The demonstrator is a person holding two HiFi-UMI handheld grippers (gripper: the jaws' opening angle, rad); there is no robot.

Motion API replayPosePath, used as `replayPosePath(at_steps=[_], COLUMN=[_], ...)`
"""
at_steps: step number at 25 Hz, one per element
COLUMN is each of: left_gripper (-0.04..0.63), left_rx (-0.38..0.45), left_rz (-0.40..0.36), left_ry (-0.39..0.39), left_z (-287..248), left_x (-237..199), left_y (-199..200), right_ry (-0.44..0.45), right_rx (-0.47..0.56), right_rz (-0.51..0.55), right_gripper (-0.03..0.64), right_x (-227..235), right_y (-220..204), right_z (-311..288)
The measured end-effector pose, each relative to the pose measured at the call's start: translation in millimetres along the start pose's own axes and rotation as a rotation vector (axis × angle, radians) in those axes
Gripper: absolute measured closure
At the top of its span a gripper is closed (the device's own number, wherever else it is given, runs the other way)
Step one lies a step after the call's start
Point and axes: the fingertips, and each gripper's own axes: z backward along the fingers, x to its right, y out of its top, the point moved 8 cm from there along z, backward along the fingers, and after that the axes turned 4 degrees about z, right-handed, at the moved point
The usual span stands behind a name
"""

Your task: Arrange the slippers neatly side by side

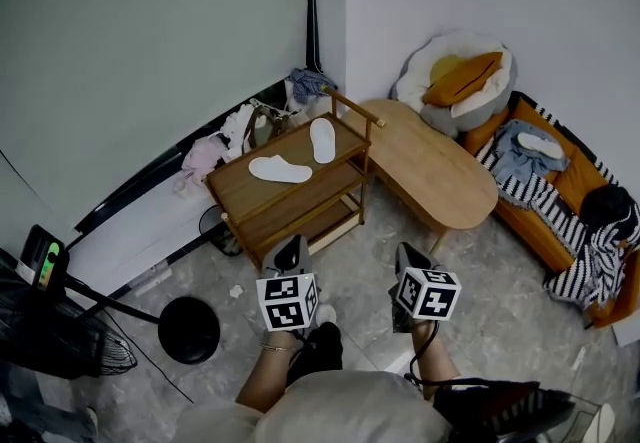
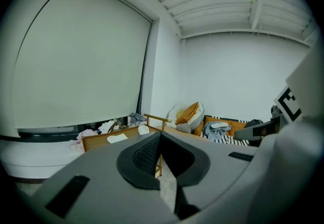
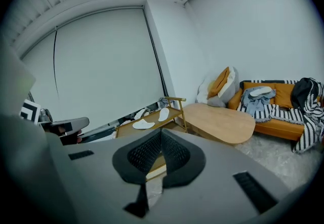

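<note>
**While the slippers lie askew, both grippers hang empty**

Although the task asks for a tidy pair, no slipper has been taken yet; the step in hand appears to be the approach. Both slippers lie on the top shelf of the wooden rack [image 1: 255, 196]. The first slipper [image 1: 280, 169] lies near the middle of this shelf, toward its left end, along the long edges. The second slipper [image 1: 322, 140] lies close to the end with the handle rail and is turned almost across the first one. They are apart and do not touch.

The left gripper [image 1: 290, 251] and the right gripper [image 1: 410, 257] hang above the floor, in front of the rack and well apart from it. Each gripper view shows the two pads pressed together, with nothing between them.

The next move probably calls for bringing one gripper over the shelf and opening its jaws. It could then take the second slipper at its side edge, turn it parallel to the first one, and set it just beside, with the toes level.
</note>
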Motion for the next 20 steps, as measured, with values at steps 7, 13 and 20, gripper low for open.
replayPosePath(at_steps=[7, 13, 20], left_gripper=[0.578, 0.578, 0.58], left_rx=[0.02, 0.048, 0.029], left_rz=[-0.005, -0.014, -0.003], left_ry=[0.0, -0.006, -0.004], left_z=[-61.5, -120.6, -170.3], left_x=[-14.2, -28.3, -43.9], left_y=[13.9, 46.4, 58.6], right_ry=[-0.003, 0.017, 0.004], right_rx=[-0.012, -0.013, -0.039], right_rz=[0.003, 0.039, 0.052], right_gripper=[0.583, 0.583, 0.583], right_x=[19.3, 22.5, 31.7], right_y=[20.2, 54.7, 77.7], right_z=[-51.6, -103.9, -150.0])
